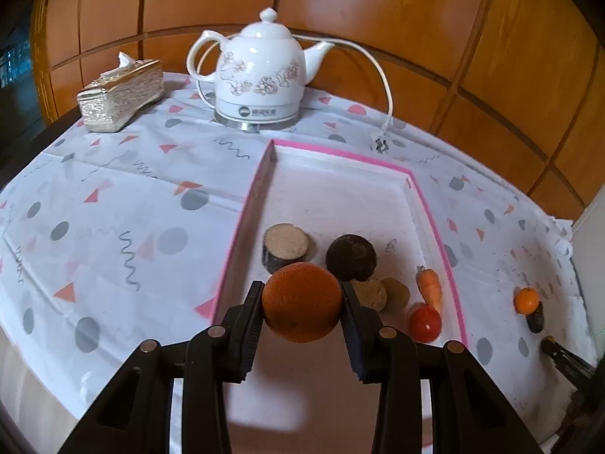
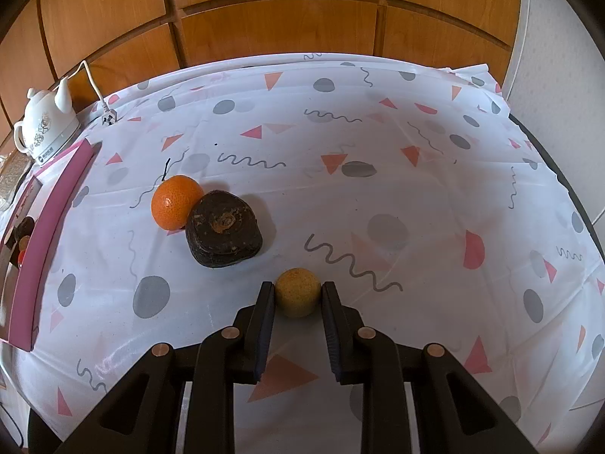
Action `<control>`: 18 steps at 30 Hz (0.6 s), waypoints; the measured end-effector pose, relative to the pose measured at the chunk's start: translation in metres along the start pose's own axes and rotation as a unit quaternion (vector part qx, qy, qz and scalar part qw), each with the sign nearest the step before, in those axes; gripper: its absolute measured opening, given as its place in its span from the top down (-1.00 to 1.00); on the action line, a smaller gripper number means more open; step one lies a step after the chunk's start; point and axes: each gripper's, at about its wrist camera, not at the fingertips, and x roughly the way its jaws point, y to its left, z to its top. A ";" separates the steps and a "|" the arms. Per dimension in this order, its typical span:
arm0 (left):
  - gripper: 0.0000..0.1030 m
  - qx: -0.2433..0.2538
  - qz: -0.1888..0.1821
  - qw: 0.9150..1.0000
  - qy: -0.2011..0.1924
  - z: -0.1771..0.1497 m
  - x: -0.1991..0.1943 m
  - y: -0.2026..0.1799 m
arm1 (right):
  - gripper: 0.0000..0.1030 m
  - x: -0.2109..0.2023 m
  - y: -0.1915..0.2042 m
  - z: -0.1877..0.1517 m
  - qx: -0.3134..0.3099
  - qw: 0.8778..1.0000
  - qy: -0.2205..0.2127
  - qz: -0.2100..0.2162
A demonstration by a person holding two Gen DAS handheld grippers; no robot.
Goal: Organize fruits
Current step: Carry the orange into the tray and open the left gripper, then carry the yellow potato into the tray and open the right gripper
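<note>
In the left wrist view my left gripper is shut on a large orange and holds it above the near end of the pink-rimmed white tray. The tray holds a cut tan-topped piece, a dark round fruit, two small tan balls, a carrot and a tomato. In the right wrist view my right gripper is shut on a small tan ball resting on the tablecloth. A small orange touches a dark lumpy fruit to its far left.
A white kettle with cord and plug stands behind the tray, a gold tissue box to its left. The tray's pink side shows at the left of the right wrist view. Wooden panels back the table.
</note>
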 end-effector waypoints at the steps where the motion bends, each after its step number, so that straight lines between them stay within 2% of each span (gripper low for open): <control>1: 0.20 -0.001 0.001 1.000 0.006 0.001 0.005 -0.002 | 0.52 0.000 0.000 0.000 0.000 1.000 0.000 0.000; 4: -0.02 -0.002 0.008 1.000 0.010 0.001 0.011 -0.005 | 0.52 0.000 0.000 0.000 0.000 1.000 0.000 0.000; 13: -0.09 0.014 0.024 0.999 -0.018 -0.005 -0.007 -0.012 | 0.52 0.000 0.001 -0.001 0.001 1.000 -0.001 -0.001; 18: -0.12 0.030 0.017 0.999 -0.029 -0.009 -0.017 -0.022 | 0.52 -0.001 0.000 -0.001 0.004 1.000 -0.002 0.000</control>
